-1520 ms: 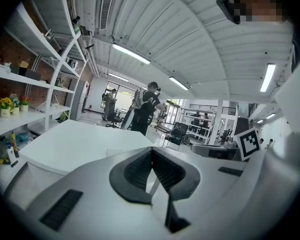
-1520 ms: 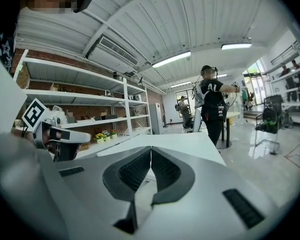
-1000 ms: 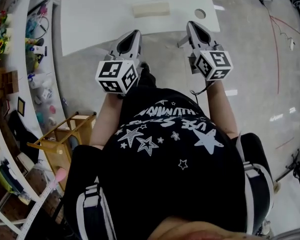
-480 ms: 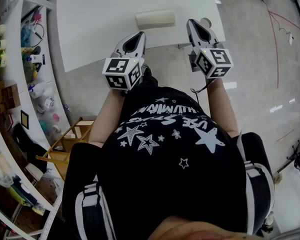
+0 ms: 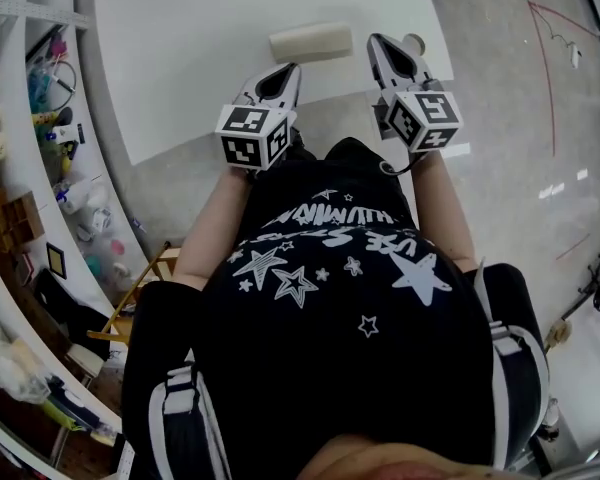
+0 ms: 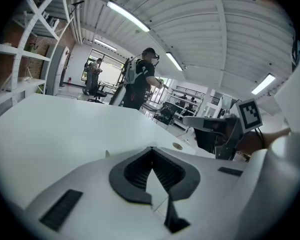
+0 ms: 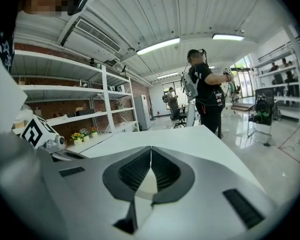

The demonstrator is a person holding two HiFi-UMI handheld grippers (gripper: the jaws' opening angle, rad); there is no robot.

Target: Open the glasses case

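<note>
Glasses case (image 5: 311, 42), a cream oblong, lies on our white table (image 5: 200, 48) near its front edge, between the tips of our two grippers. Our left gripper (image 5: 290, 68) has its jaws brought together at the tips with nothing between them, and its own view (image 6: 151, 148) shows the same. It points at the case's near left corner from just short of it. Our right gripper (image 5: 380, 44) is likewise pinched closed and empty (image 7: 151, 148). Its tip sits just beside the case's right end, with a small gap showing. A round hole in the table (image 5: 412, 43) lies just right of that gripper. Shelving (image 5: 40, 118) full of small items runs along our left. Beyond the table a person in black (image 7: 207, 91) stands.
</note>
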